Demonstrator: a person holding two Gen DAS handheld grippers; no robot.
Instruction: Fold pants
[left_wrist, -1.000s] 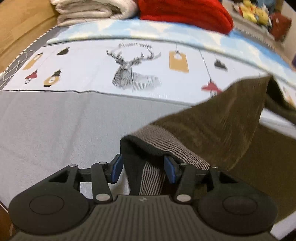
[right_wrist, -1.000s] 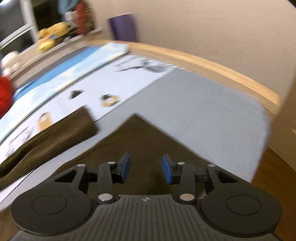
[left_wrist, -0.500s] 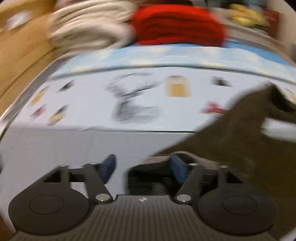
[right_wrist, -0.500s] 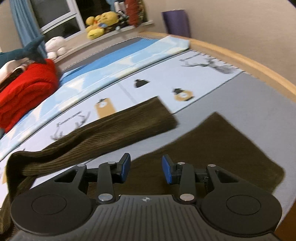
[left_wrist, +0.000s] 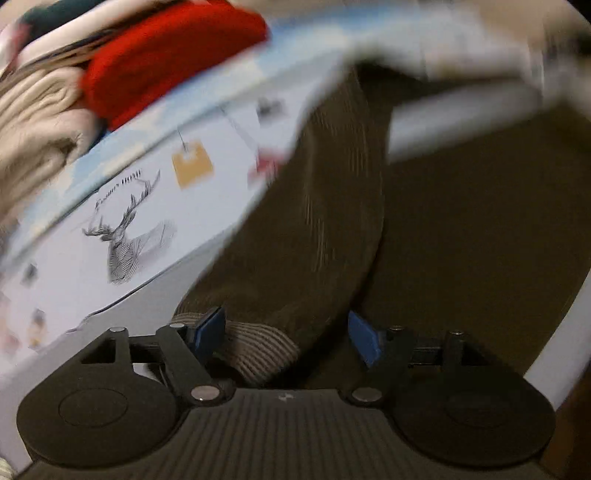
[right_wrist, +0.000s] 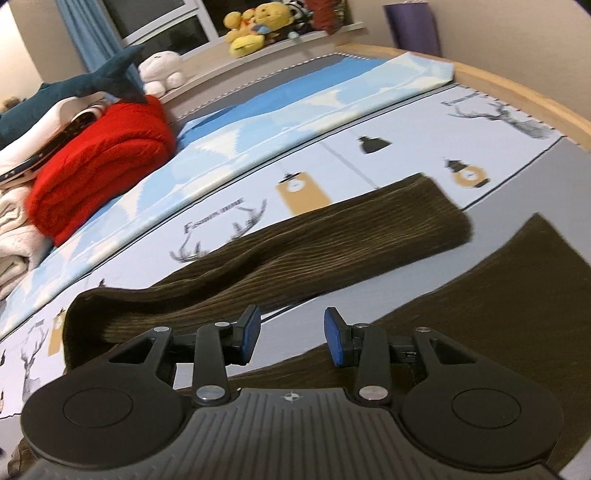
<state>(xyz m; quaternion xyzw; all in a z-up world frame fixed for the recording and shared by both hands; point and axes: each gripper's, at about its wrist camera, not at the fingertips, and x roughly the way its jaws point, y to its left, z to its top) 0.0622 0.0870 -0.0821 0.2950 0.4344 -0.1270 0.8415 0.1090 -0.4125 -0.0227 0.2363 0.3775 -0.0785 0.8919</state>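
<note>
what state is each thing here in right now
corduroy pants: unfolded, legs lying apart
left gripper: jaws wide, closing
ribbed waistband: between the left gripper's jaws, not clamped
right gripper: open, empty
red blanket: folded
cream blanket: folded, beside the red one
shark plush: lying on the stack

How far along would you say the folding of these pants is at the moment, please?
Barely begun. Done: the brown pants lie spread on the bed, legs apart. In hand: the waistband sits between the left gripper jaws, which are closing but not yet pressing; the right gripper is open and empty. Left: every fold.
</note>
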